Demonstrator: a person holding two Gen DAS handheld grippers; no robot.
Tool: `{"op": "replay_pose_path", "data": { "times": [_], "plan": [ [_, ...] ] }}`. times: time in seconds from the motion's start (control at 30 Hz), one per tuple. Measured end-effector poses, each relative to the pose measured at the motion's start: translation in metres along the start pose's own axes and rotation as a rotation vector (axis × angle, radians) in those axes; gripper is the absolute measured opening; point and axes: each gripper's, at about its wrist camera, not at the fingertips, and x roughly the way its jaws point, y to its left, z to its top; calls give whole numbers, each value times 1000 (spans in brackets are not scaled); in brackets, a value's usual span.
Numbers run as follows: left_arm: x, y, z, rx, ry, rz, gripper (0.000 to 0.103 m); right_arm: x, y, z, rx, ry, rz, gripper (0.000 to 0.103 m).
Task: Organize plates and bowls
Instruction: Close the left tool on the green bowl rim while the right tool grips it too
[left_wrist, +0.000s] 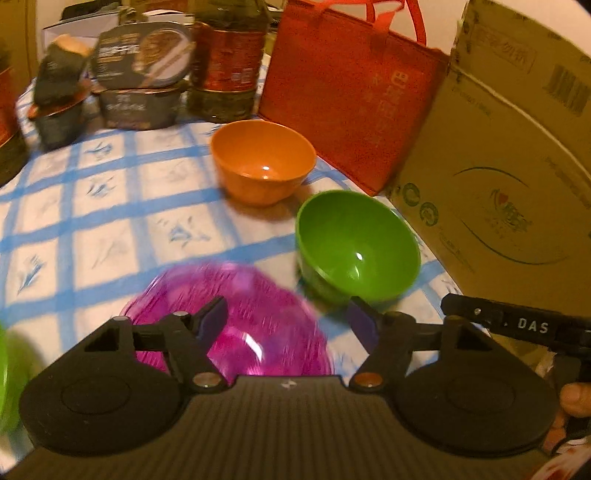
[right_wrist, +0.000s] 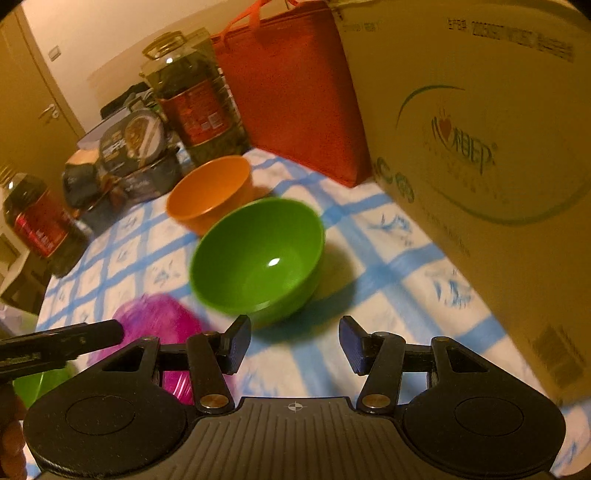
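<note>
A green bowl (left_wrist: 356, 245) (right_wrist: 258, 258) and an orange bowl (left_wrist: 263, 159) (right_wrist: 210, 192) stand upright on the blue-checked tablecloth (left_wrist: 110, 206). A translucent purple plate (left_wrist: 258, 317) (right_wrist: 155, 317) lies near the front. My left gripper (left_wrist: 288, 321) is open and empty just above the purple plate. My right gripper (right_wrist: 295, 341) is open and empty, just in front of the green bowl. A bright green item shows at the left edge (left_wrist: 5, 369) (right_wrist: 40, 384).
A large cardboard box (left_wrist: 509, 166) (right_wrist: 480, 147) stands at the right. A red bag (left_wrist: 351, 92) (right_wrist: 295, 92) stands behind the bowls. Jars (left_wrist: 229, 62) (right_wrist: 195, 107) and food tubs (left_wrist: 140, 81) (right_wrist: 136, 155) line the back and left.
</note>
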Motion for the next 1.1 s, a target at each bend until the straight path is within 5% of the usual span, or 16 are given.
{"op": "replay_pose_path", "data": {
  "times": [0.23, 0.37, 0.73, 1.1],
  "plan": [
    [50, -8, 36, 16, 20, 5, 64, 38, -17, 33, 31, 17, -14, 53],
    [75, -8, 47, 13, 36, 1, 48, 59, -23, 45, 47, 45, -3, 53],
    [126, 2, 53, 20, 163, -12, 28, 103, -32, 51, 77, 131, -8, 53],
    [132, -3, 52, 22, 177, -48, 9, 111, -30, 51, 80, 143, 13, 15]
  ]
}}
